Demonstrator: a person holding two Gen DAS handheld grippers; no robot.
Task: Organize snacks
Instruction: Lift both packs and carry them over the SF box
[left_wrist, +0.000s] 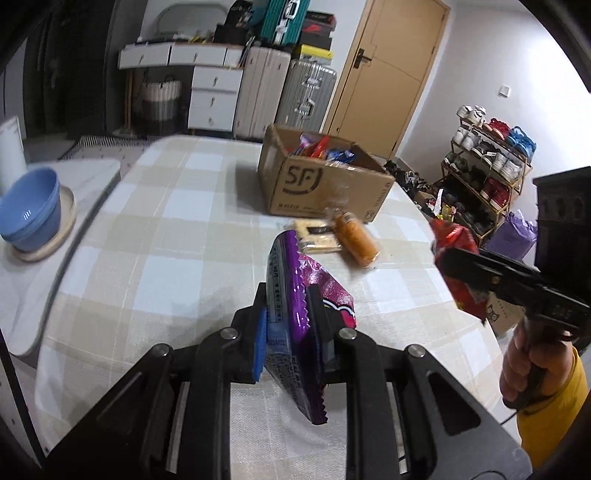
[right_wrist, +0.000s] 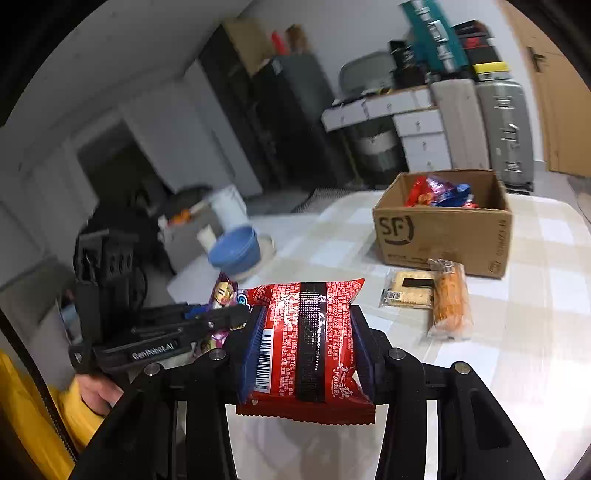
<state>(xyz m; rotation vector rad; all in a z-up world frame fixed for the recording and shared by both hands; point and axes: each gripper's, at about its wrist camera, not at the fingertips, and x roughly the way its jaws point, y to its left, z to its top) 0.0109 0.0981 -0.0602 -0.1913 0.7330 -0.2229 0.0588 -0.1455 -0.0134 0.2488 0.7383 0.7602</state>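
Both grippers grip snacks: left gripper (left_wrist: 286, 314) clamps a purple packet (left_wrist: 295, 295), right gripper (right_wrist: 306, 336) a red packet (right_wrist: 306, 332), cardboard box (right_wrist: 443, 232) at 1 o'clock.

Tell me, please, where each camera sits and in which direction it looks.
Left wrist: on the left tool, facing forward over the table to the SF box; it grips a purple packet; the right tool shows.
Right wrist: on the right tool, facing the same box; it grips a red packet; the left tool shows.
Shared: box, cracker pack, orange roll, blue bowl.
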